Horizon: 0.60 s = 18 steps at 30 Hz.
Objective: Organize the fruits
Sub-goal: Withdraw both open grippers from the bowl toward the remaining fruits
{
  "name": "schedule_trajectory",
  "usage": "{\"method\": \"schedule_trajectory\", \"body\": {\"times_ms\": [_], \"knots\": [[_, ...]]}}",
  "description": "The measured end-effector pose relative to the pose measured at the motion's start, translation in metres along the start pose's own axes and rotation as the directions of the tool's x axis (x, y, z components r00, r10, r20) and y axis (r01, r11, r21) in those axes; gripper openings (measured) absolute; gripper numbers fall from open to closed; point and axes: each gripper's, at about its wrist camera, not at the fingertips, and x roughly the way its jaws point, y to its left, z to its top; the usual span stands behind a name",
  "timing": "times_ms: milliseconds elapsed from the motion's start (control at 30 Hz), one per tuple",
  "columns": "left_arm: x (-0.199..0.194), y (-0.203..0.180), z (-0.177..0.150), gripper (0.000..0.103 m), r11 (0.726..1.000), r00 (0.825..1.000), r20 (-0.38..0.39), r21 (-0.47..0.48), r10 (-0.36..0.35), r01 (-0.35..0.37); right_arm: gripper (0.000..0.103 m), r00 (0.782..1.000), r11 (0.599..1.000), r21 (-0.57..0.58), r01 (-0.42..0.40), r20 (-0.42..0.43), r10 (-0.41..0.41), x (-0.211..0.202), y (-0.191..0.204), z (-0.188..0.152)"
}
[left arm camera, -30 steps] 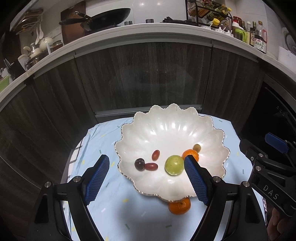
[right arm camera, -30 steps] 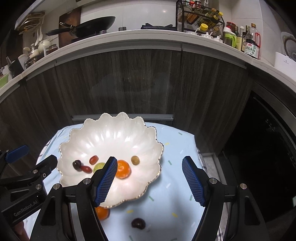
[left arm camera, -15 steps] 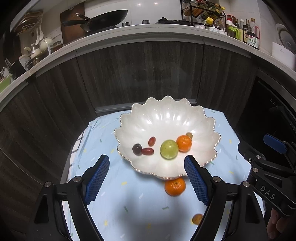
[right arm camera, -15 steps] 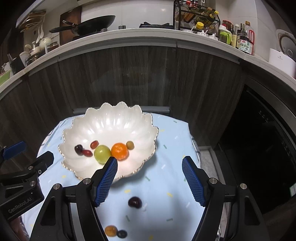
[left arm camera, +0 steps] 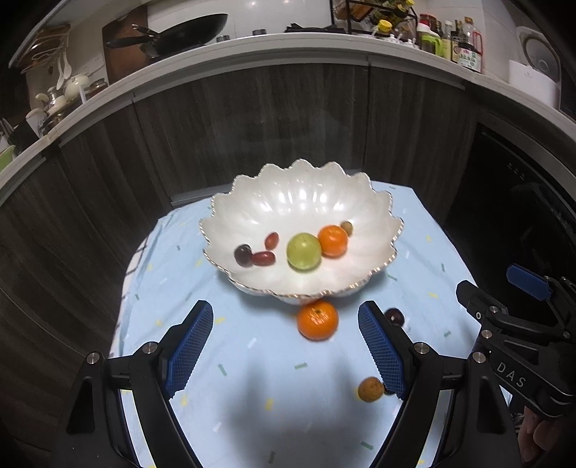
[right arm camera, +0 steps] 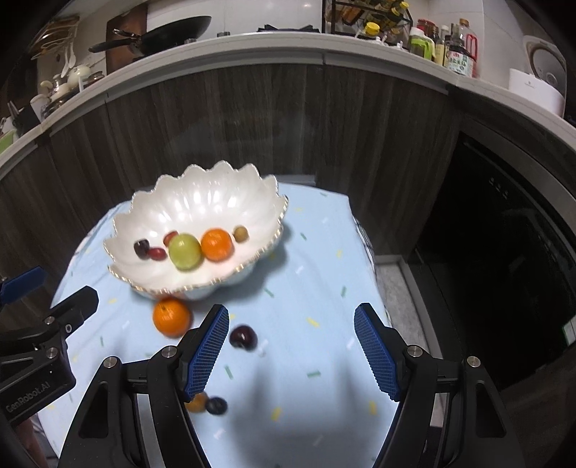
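Observation:
A white scalloped bowl (left arm camera: 306, 194) (right arm camera: 201, 194) stands on a light blue cloth. It holds a green fruit (left arm camera: 303, 251), an orange (left arm camera: 333, 240), a small tan fruit, two red fruits and a dark one. On the cloth in front lie an orange (left arm camera: 317, 320) (right arm camera: 171, 317), a dark plum (right arm camera: 243, 337) (left arm camera: 394, 316), a small tan fruit (left arm camera: 370, 388) and a small dark fruit (right arm camera: 216, 405). My left gripper (left arm camera: 284, 352) is open and empty above the cloth, near the loose orange. My right gripper (right arm camera: 291, 352) is open and empty to its right.
The blue cloth (left arm camera: 252, 396) covers a small table in front of dark wood cabinets (left arm camera: 252, 118). A counter above carries a pan (left arm camera: 187, 28) and bottles (left arm camera: 450, 43). A dark opening (right arm camera: 504, 252) lies to the right.
Both grippers have pulled back from the bowl and risen. The bowl now looks smaller and farther, and the loose fruits on the cloth have come into view.

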Motion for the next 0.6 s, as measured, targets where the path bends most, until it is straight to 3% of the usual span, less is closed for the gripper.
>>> {"method": "schedule_trajectory", "body": {"times_ms": [600], "knots": [[0.023,-0.025,-0.047,0.081,0.996,0.996,-0.057,0.043,-0.069,0.072,0.073,0.996,0.997,0.061,0.045,-0.076,-0.04,0.012,-0.021,-0.053]]}}
